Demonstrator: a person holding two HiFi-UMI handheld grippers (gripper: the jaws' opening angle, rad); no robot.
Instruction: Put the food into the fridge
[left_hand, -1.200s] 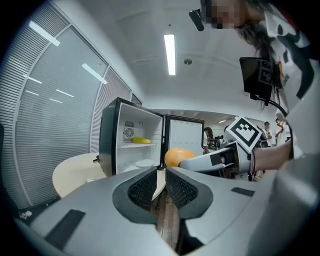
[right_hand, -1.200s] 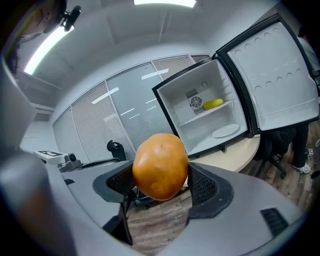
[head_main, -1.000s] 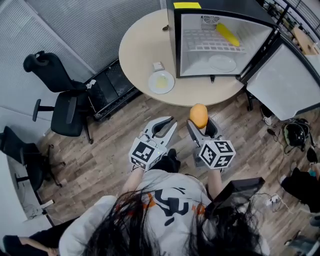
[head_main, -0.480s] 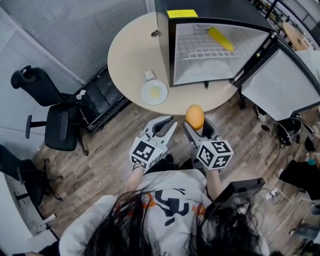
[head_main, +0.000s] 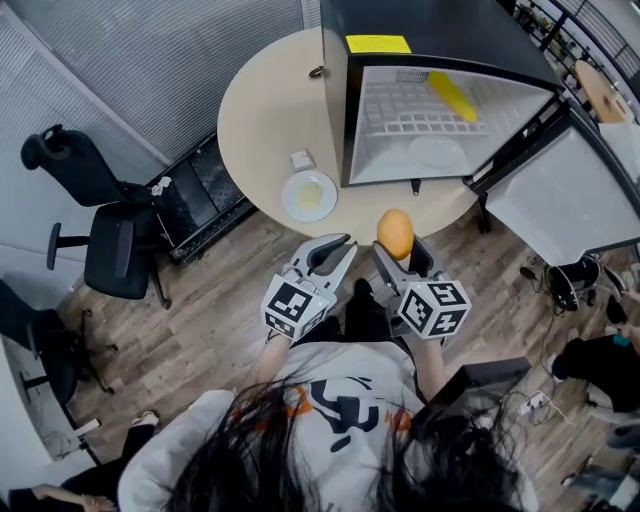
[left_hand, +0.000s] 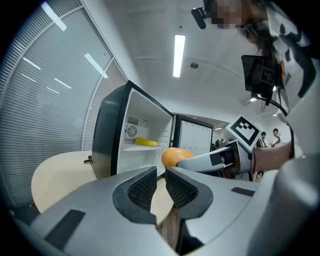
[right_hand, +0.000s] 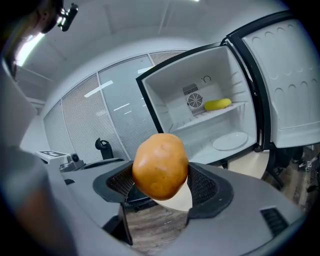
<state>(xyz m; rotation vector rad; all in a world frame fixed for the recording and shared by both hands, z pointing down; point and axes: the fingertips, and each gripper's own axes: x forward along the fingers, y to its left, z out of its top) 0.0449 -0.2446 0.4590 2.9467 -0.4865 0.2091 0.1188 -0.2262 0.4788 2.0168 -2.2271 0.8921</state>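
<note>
Right gripper (right_hand: 162, 183): clamping the orange fruit (right_hand: 160, 166) between both pads.
Left gripper (left_hand: 158, 187): hanging just beside it, jaws drawn almost together, gripping nothing.
Fruit: hovering over the table (head_main: 265, 110) edge, facing the open fridge (head_main: 440, 35), outside it.
Writing: yellow label (head_main: 378, 44) lying on the fridge top, print unreadable.

Ceiling strip lights (left_hand: 179, 49) are lighting the room brightly. The white inside of the fridge (head_main: 380, 100) is washing out in the head view. Both gripper views are bowing straight lines and darkening at the corners. The orange fruit (right_hand: 160, 165) is showing in sharp focus.
</note>
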